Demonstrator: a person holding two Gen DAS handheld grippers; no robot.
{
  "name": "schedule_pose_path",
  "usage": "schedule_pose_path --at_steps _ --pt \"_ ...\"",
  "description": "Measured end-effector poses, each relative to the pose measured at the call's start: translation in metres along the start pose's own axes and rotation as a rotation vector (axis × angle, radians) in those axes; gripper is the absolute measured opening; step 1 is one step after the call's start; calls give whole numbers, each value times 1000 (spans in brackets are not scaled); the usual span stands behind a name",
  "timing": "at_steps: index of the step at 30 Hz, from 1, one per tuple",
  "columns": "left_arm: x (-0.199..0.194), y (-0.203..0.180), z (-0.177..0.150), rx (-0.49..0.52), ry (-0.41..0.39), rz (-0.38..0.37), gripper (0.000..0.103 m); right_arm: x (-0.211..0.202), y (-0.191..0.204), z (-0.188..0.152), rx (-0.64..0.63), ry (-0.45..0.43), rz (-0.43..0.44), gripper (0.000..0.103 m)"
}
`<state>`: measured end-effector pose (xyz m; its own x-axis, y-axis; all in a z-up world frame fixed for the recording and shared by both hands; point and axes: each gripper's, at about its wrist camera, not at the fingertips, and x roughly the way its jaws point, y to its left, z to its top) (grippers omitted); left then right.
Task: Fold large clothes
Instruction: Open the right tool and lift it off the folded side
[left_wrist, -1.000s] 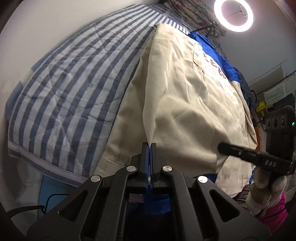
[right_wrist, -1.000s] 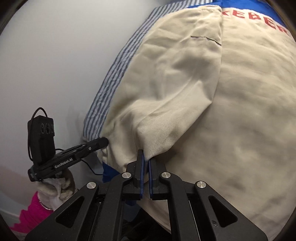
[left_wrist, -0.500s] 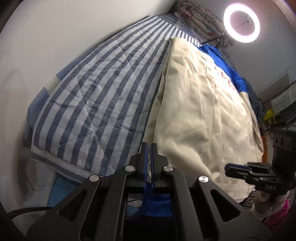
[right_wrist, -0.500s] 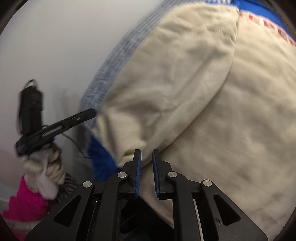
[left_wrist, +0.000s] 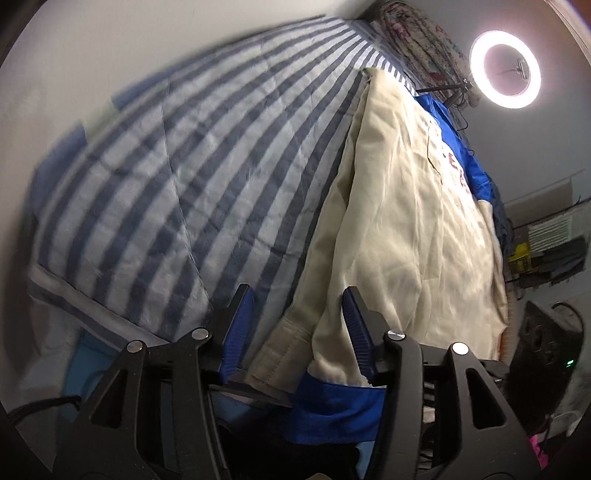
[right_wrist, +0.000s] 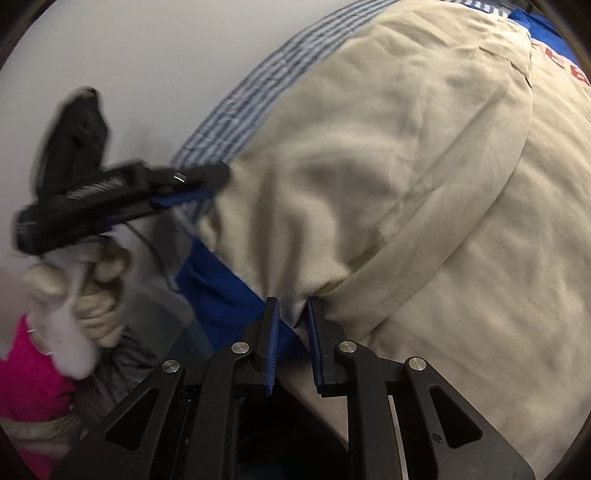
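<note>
Left gripper (left_wrist: 297, 328) fingers spread, just been opening, cream garment (left_wrist: 413, 236) hem loose between them. Right gripper (right_wrist: 291, 334) fingers slightly apart, cream fabric fold bunched between, pads seemingly not pressing, view blurred. Garment lies folded on striped bed quilt (left_wrist: 184, 192); ring light (left_wrist: 505, 69) behind.

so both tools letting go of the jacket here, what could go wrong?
1. A pinch of cream fabric still sits between the right tool's pads; pulling back now could drag the fold open.
2. The left tool has just been opening, but the jacket hem lies between its pads and may snag.
3. The blue hem hangs over the striped quilt's edge and could slide down.
</note>
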<state>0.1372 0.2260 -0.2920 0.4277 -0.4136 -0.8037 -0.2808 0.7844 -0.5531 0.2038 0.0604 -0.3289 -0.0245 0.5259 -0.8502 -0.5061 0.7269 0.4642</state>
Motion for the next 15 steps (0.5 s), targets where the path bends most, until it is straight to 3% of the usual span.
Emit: schedule_pose_path --at_steps 2,5,11,15 --pt "0 0 -1 -5 8 -28 51 -21 1 5 -12 -34 19 15" --pt "0 -6 -1 16 8 -42 51 -54 -3 24 -26 -127 -18 15" --pt "5 -10 -3 29 17 -44 51 -82 -31 103 -19 -330 -146 15" --pt "8 -4 0 -6 19 -39 31 -57 -49 162 -12 -372 -200 15"
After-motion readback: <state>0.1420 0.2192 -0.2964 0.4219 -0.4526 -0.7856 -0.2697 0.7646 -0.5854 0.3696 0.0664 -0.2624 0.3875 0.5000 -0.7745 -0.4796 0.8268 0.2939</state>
